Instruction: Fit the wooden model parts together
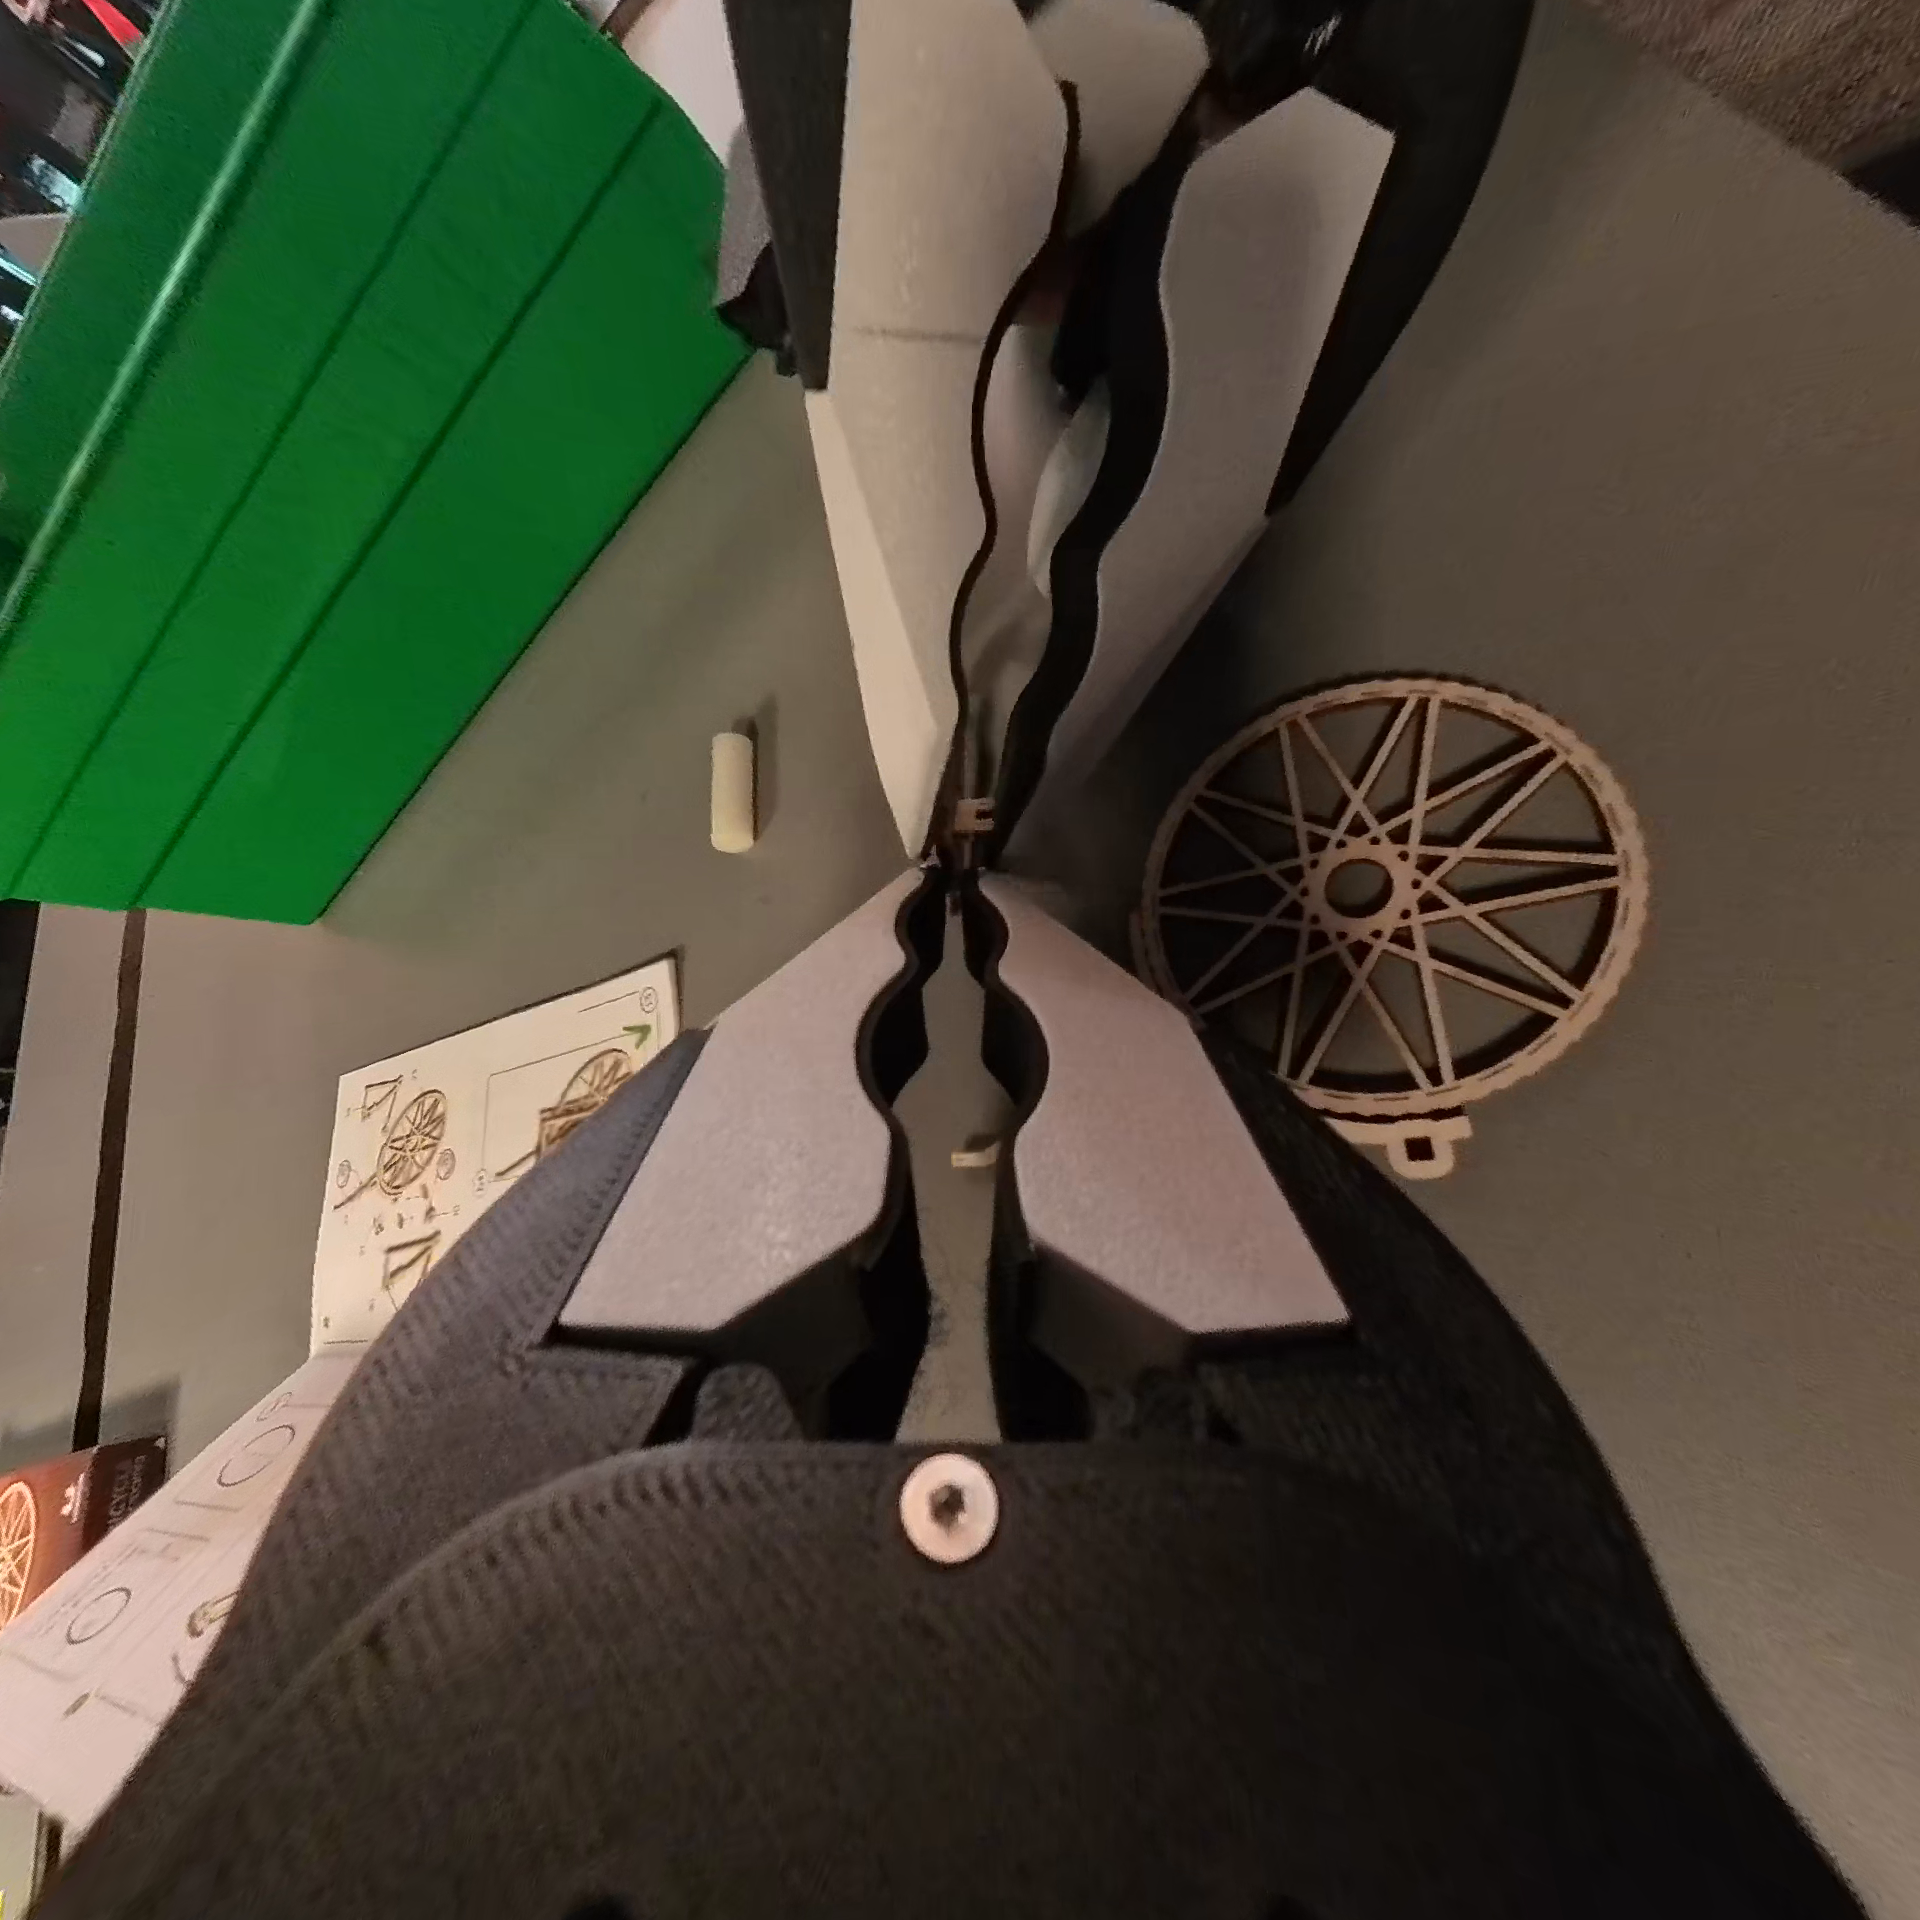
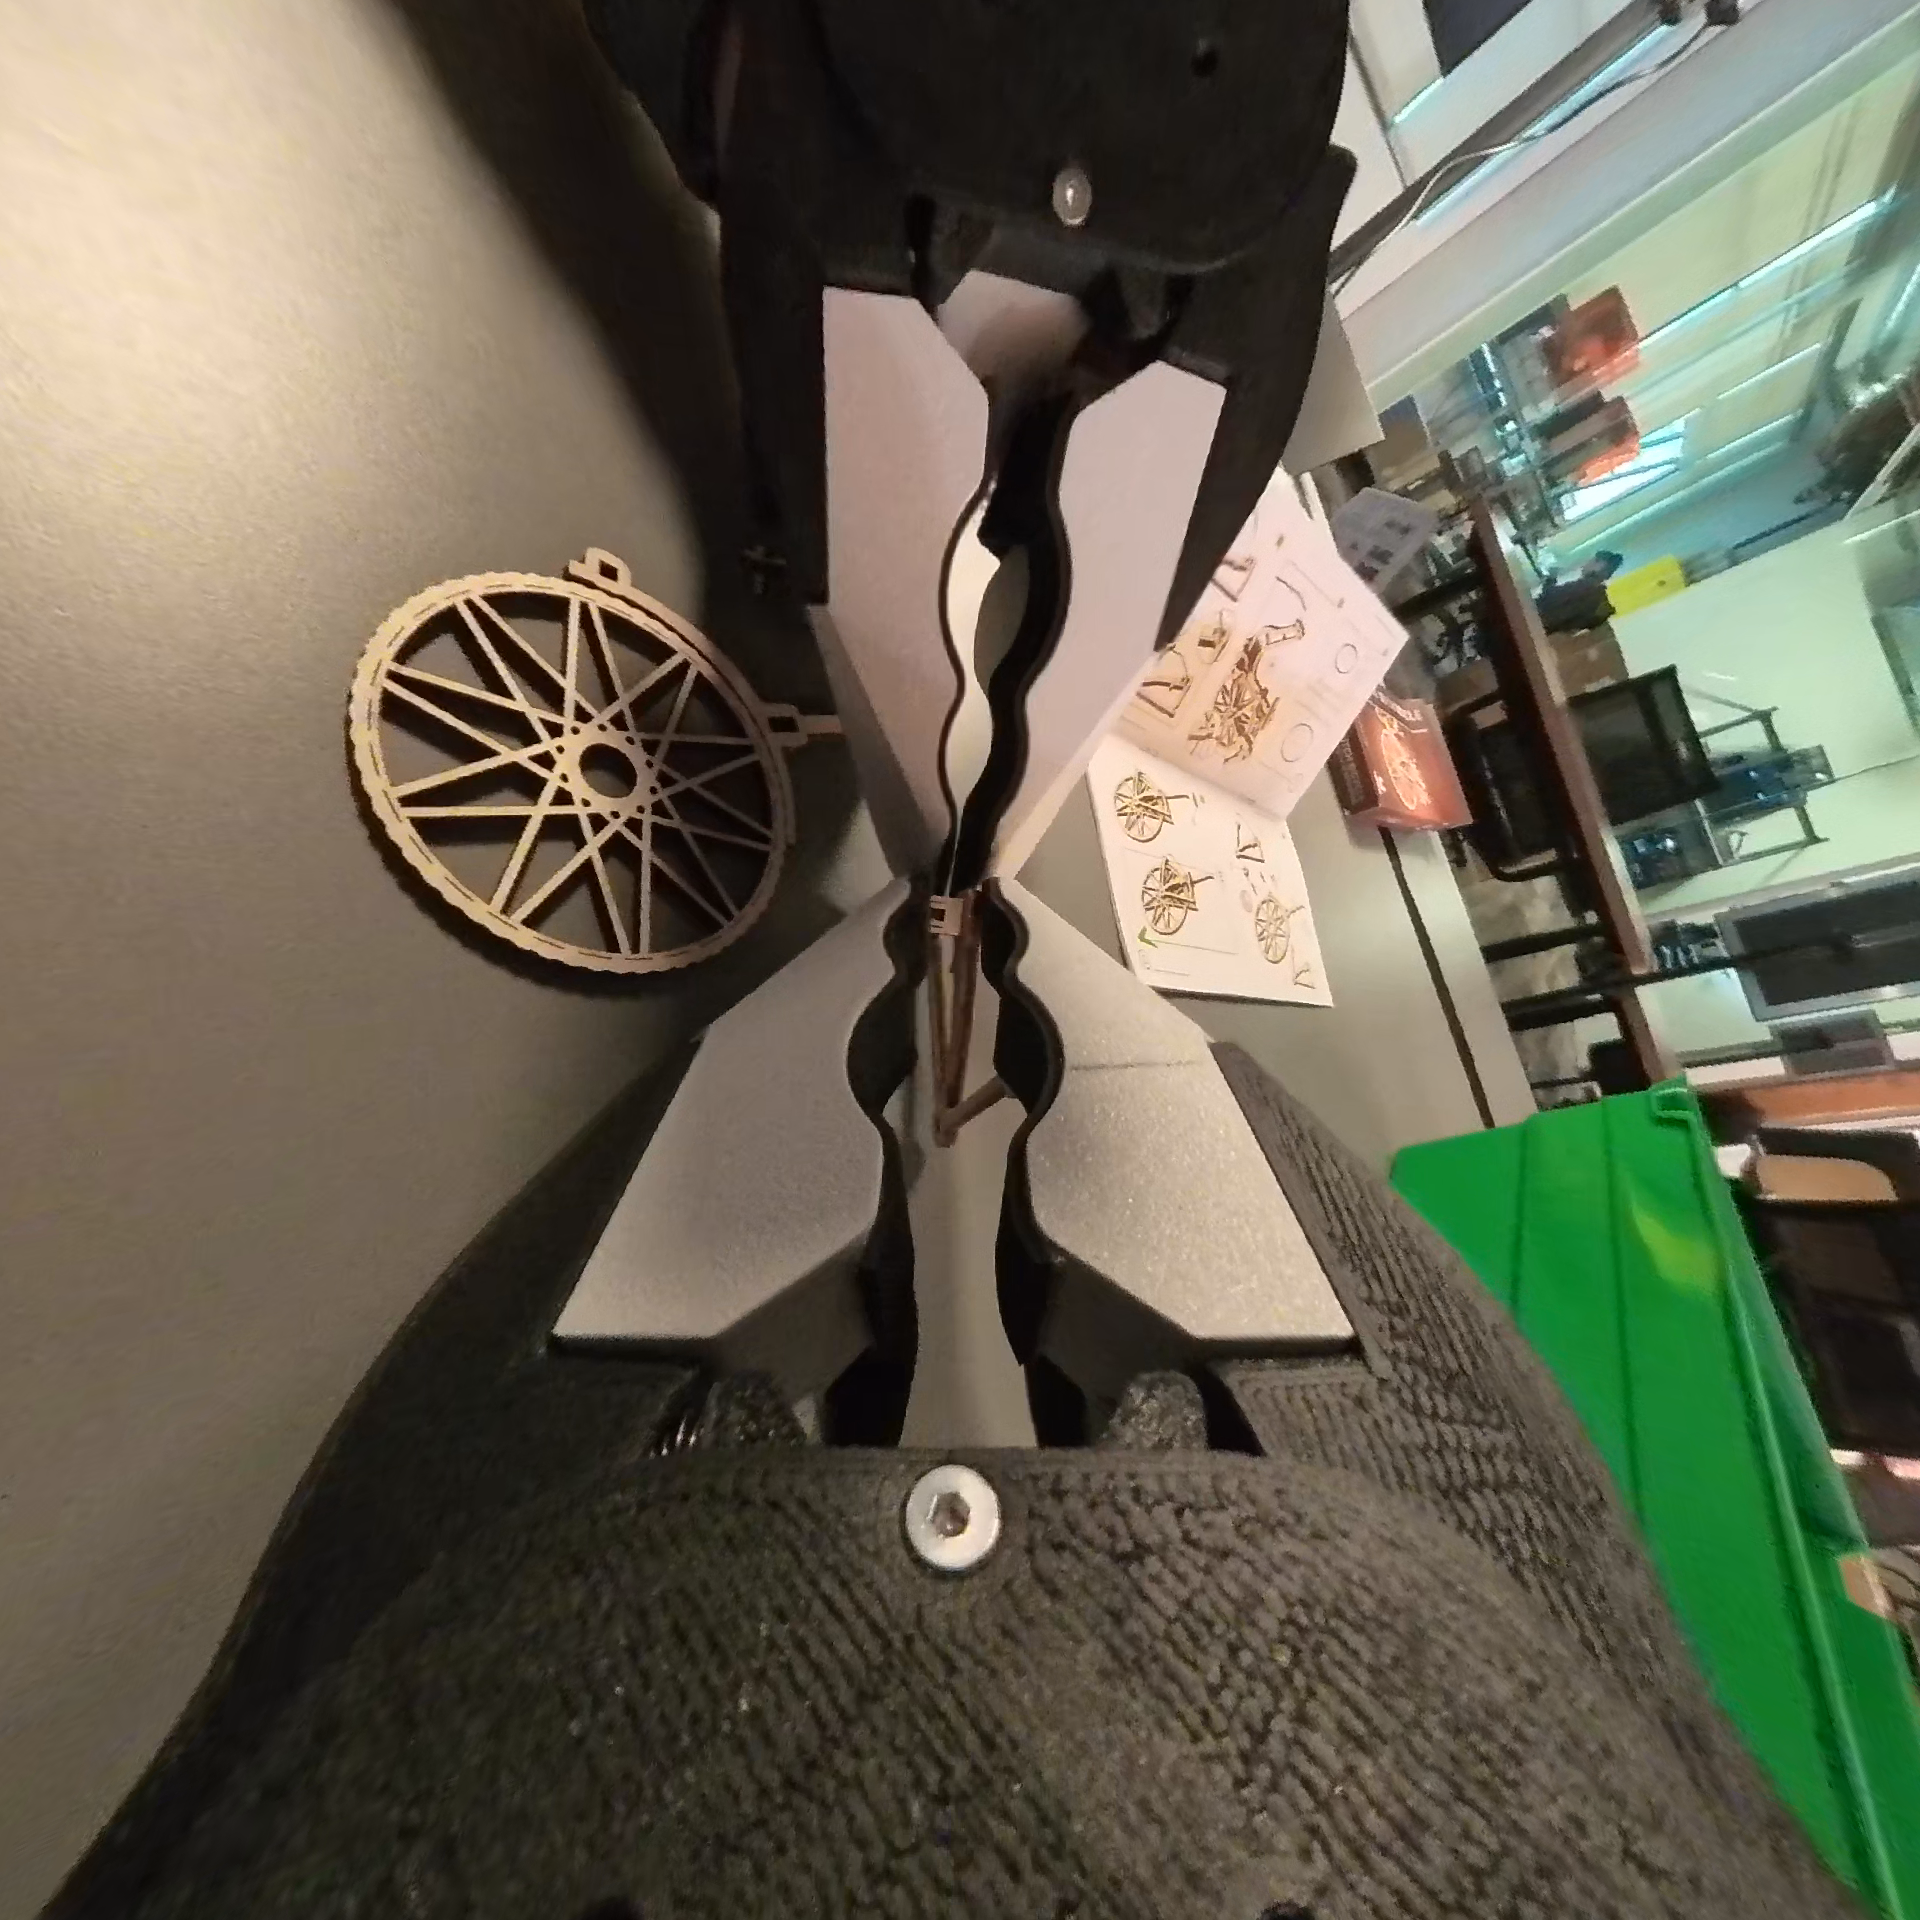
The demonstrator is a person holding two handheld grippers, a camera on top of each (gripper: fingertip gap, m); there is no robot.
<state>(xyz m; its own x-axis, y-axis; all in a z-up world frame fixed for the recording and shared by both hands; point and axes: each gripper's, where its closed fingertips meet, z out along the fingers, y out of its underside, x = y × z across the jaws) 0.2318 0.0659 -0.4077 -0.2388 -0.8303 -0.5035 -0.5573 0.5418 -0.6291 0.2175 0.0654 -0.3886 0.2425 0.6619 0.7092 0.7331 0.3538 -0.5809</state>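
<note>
Above the grey table (image 1: 1662, 416), both grippers meet tip to tip, jaws apparently pinching small wooden parts (image 2: 951, 925) beside 1 wheel (image 1: 1392, 914).

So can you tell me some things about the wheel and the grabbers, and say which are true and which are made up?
1. The wooden wheel lies flat on the grey table. True.
2. The left gripper holds the wheel. False: the wheel lies apart, untouched.
3. The two grippers meet tip to tip. True: the right gripper faces the left one, with small wooden parts between them.
4. The green bin is red. False: it is green.
5. The instruction sheet lies on the wheel. False: it lies apart from it, on the table.
</note>
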